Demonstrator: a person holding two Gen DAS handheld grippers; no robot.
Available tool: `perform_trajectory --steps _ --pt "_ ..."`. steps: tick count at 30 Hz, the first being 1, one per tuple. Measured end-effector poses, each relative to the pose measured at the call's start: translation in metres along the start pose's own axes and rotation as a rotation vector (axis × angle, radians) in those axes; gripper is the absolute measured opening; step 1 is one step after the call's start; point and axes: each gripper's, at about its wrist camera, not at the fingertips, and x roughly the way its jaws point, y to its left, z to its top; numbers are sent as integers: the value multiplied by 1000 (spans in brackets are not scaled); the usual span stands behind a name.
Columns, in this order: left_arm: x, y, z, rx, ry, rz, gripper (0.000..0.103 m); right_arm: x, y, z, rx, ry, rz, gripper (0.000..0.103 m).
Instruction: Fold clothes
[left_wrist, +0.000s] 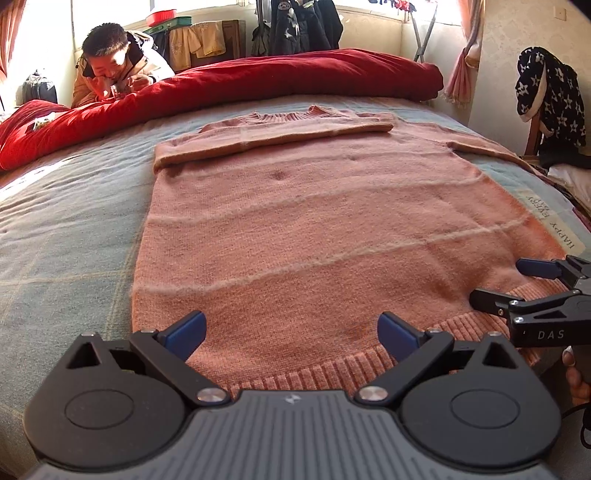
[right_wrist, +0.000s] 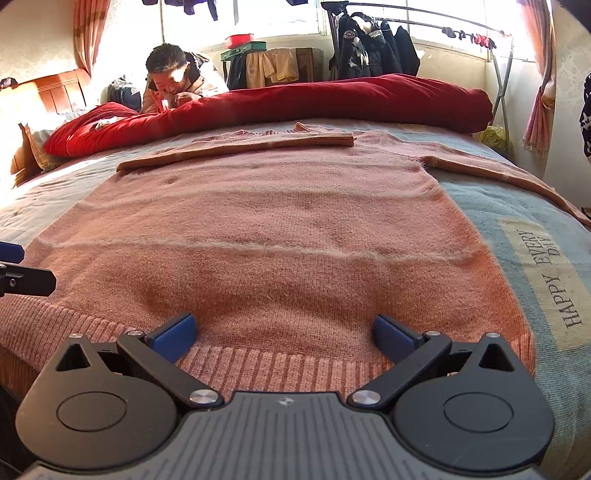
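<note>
- Sweater (left_wrist: 295, 221), pink-orange knit with pale stripes, lies flat on the blue-grey bedspread (left_wrist: 66, 229), its long axis running straight away from both grippers: ribbed hem (left_wrist: 332, 369) nearest, collar (left_wrist: 280, 117) farthest, toward the red duvet (left_wrist: 258, 79).
- One sleeve is already laid across the chest just below the collar; the other sleeve (right_wrist: 517, 177) trails out to the right over the bedspread, so the sleeve work looks half done.
- Left gripper (left_wrist: 291, 332) sits low over the hem, left of its middle, both blue pads (left_wrist: 186, 332) spread wide with nothing between them; whether they touch the knit I cannot tell.
- Right gripper (right_wrist: 284, 334) is equally spread and empty, poised at the hem nearer the right corner; in the left wrist view it shows at the right edge over that corner.
- The two grippers stand side by side along the hem, apart from each other, each facing up the length of the garment.
- The loose sleeve lies ahead and to the right of the right gripper, well apart from the left one, so the right hand is the nearer for it.
- If instead the hem is to be carried up toward the collar, both grippers are already placed; the fold line would run across the sweater, at right angles to its long axis.
- A person (left_wrist: 118, 66) leans on the duvet at the far side, well clear of the sweater.
</note>
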Motion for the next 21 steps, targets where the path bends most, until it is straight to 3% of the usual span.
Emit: perform_trajectory --steps 3,6,8,15,21 --pt "11 0 -9 -41 53 -8 99 -2 -1 -3 -1 -10 6 103" --pt "9 0 -13 -48 46 -33 99 -3 0 -3 -12 -13 10 103" --pt "6 3 -6 -55 49 -61 99 -3 0 -4 -16 -15 12 103" --pt "16 10 55 -2 -73 -86 99 -4 2 -6 -27 -32 -1 103" --pt "65 3 71 14 -50 -124 99 -3 4 -4 -23 -20 -18 103"
